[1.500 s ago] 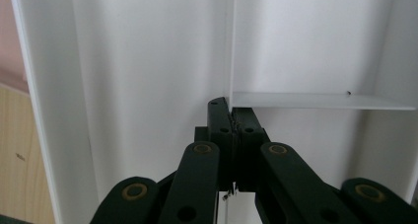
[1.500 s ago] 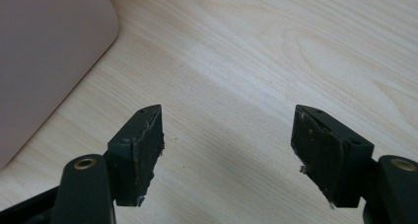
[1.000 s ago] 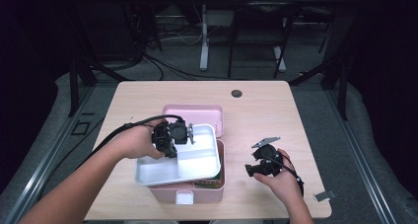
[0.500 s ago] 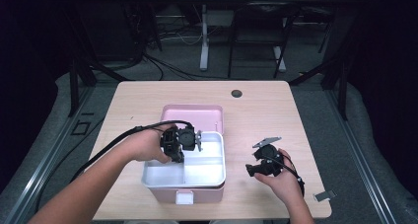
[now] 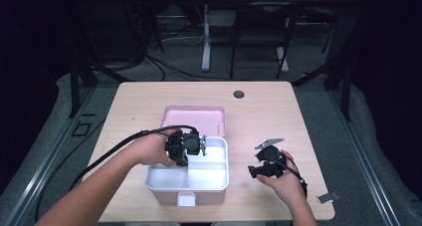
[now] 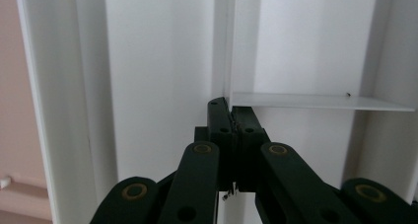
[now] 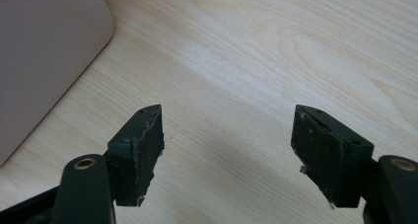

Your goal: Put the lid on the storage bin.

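Item one: the pink box sat near the front edge of your surface, its lid swung back flat behind it. A white tray rested in the box's mouth, split by thin walls into compartments; those you could see held nothing.

Item two, hard to make out: the pink body was mostly covered by the tray, so its inside was hidden. Your left hand covered the tray's rear left corner in the high view. A small dark round thing lay far back on the surface, too small to identify.

Item three: your left gripper had its jaws clenched on the thin white divider at the point where the tray's walls met. Your right gripper was held over bare wood just right of the box, jaws released and wide apart, with nothing between them.
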`<state>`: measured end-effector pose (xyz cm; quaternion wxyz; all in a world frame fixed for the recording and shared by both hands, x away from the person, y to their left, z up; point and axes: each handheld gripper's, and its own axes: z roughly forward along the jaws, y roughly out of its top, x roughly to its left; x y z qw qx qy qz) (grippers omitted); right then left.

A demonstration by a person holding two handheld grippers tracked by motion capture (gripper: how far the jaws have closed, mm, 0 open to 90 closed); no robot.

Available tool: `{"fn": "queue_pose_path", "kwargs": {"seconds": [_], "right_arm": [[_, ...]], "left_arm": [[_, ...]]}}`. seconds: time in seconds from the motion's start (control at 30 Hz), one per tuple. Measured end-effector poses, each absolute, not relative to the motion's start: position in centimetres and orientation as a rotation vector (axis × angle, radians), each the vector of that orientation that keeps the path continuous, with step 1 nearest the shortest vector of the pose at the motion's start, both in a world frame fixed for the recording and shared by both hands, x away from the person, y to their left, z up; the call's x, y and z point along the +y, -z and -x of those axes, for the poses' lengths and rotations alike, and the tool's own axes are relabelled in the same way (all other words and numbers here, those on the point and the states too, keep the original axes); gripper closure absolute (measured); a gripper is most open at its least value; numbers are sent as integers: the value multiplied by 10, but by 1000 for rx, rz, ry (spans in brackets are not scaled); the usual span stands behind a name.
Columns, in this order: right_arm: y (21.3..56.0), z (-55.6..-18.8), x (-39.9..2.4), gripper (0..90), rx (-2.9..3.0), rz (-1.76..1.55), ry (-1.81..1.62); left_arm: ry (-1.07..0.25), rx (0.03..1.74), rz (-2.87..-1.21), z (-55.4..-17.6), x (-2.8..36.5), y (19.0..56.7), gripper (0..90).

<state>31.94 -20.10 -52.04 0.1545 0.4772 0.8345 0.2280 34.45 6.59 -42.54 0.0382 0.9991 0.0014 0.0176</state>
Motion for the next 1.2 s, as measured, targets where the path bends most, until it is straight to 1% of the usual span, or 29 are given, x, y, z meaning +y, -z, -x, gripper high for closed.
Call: {"fn": "queue_pose_path", "kwargs": {"seconds": [0.5, 0.83, 0.9, 0.93, 1.1, 1.13, 1.2], "right_arm": [[524, -321, -200, 284, 2385, -1370, -657], [517, -324, -194, 296, 2351, -1380, -726], [517, -326, -191, 320, 2359, -1428, -751], [518, -328, -189, 349, 2360, -1431, -782], [516, -333, -184, 378, 2354, -1437, -771], [513, -337, -182, 406, 2350, -1431, -786], [511, -339, -182, 411, 2345, -1441, -791]], "left_arm": [[-44, 14, -3069, -346, 66, 437, 885], [-54, 23, -3069, -344, 65, 440, 880], [-56, 20, -3080, -344, 64, 440, 880], [-57, 19, -3083, -344, 64, 440, 879], [-62, 20, -3095, -343, 62, 440, 877], [-75, 19, -3105, -342, 60, 440, 875], [-80, 20, -3110, -342, 59, 441, 873]]}}
